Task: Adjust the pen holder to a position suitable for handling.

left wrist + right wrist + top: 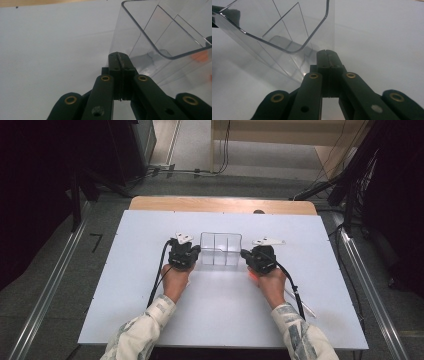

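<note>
My sleeves come in over the near edge of the desk (125, 320), and ahead of them each hand holds a claw pointed inward at the clear plastic box (220, 249) that sits about midway across the white top, a little toward the far edge. My left claw (196, 253) has its jaws pressed flat together with nothing between them; in the left gripper view the closed tips (119, 58) stand right at the box's (140, 37) lower corner, though I cannot tell whether they touch the wall or stop just short. My right claw (244, 253) is the same: jaws closed on nothing, the tips (327, 55) low beside the opposite end wall of the box (287, 30), touching or nearly so. The box is empty, open at the top, and split by thin clear dividers into compartments. I judge the step in hand to be squeezing or steadying the box between the two closed claws, one on each short end, so it can be shoved or lined up on the desk. The next move calls for even pressure from both sides, kept low on the walls, since the plastic is light and slick and a push from one side alone would likely turn or tip it.
</note>
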Tool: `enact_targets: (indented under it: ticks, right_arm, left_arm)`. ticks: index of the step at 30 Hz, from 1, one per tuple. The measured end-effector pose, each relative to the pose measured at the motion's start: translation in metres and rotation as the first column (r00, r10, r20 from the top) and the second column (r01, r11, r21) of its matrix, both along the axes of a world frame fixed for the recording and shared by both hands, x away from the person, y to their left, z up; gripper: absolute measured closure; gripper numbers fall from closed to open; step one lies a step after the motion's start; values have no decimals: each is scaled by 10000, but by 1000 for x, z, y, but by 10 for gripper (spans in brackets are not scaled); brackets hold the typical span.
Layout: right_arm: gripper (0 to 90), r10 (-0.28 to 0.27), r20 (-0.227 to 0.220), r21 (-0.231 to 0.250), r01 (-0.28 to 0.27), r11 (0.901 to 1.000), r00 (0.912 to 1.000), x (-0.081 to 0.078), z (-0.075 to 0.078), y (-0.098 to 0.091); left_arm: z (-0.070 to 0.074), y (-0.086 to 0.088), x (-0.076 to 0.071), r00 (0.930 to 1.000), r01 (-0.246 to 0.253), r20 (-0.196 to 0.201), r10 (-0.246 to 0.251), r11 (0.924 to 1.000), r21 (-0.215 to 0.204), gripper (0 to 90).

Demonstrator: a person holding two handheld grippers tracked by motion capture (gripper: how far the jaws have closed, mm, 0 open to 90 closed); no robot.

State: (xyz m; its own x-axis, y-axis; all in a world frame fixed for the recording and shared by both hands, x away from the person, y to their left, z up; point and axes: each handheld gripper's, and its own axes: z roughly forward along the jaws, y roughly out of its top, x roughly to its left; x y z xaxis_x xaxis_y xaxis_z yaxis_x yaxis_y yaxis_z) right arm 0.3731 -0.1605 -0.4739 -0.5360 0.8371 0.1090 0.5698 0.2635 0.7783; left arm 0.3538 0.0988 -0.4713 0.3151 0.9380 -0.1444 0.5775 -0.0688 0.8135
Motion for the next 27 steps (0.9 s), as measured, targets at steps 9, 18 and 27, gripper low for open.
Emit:
enact_targets:
  ticks: [9,18,27]
  right_arm:
    - [877,125,133,-109,-124,9999,9998,-1,1,0]
    - [877,-204,54,-199,205,9996,9998,1,3,-11]
    - [877,-254,62,-178,256,9995,9997,-2,2,-17]
  left_arm:
    - [-1,0,0,10000,-43,56,43,10000,-5,900]
    - [-1,-12,-2,9992,389,-67,-390,9992,-54,900]
    - [-2,-17,-2,9993,368,-91,-368,9993,-29,900]
